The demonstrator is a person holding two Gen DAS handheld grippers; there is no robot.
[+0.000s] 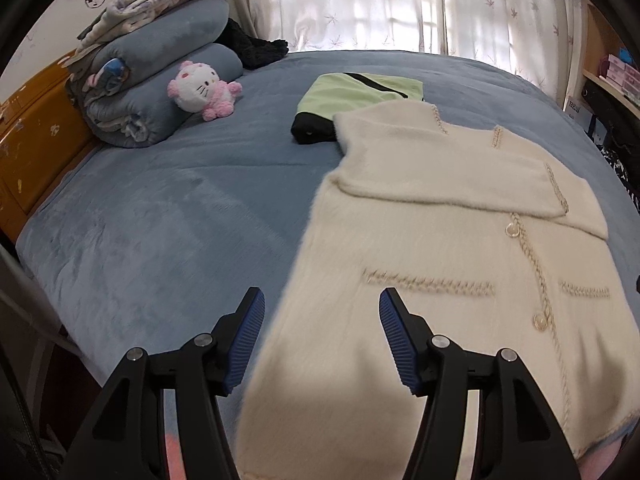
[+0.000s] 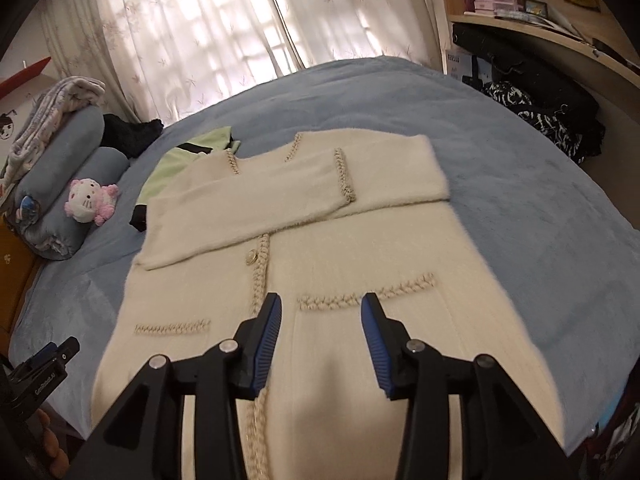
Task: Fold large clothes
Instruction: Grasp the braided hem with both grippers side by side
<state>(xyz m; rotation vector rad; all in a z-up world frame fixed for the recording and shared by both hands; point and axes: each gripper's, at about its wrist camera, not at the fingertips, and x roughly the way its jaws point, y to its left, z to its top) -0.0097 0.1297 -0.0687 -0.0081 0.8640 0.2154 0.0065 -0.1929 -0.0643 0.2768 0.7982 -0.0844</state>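
Observation:
A fluffy cream cardigan (image 1: 440,248) with braided trim and pearl buttons lies flat on the blue bed, both sleeves folded across its chest. It also shows in the right wrist view (image 2: 320,248). My left gripper (image 1: 322,304) is open and empty, hovering above the cardigan's lower left edge. My right gripper (image 2: 322,308) is open and empty, hovering above the lower front near the right pocket trim (image 2: 364,294). The left gripper's tip shows at the right wrist view's left edge (image 2: 52,354).
A folded green and black garment (image 1: 352,96) lies just beyond the cardigan's collar. A pink plush cat (image 1: 200,88) and rolled blue blankets (image 1: 160,80) sit at the bed's far left. An orange headboard (image 1: 36,136) is on the left, a shelf (image 2: 560,52) on the right.

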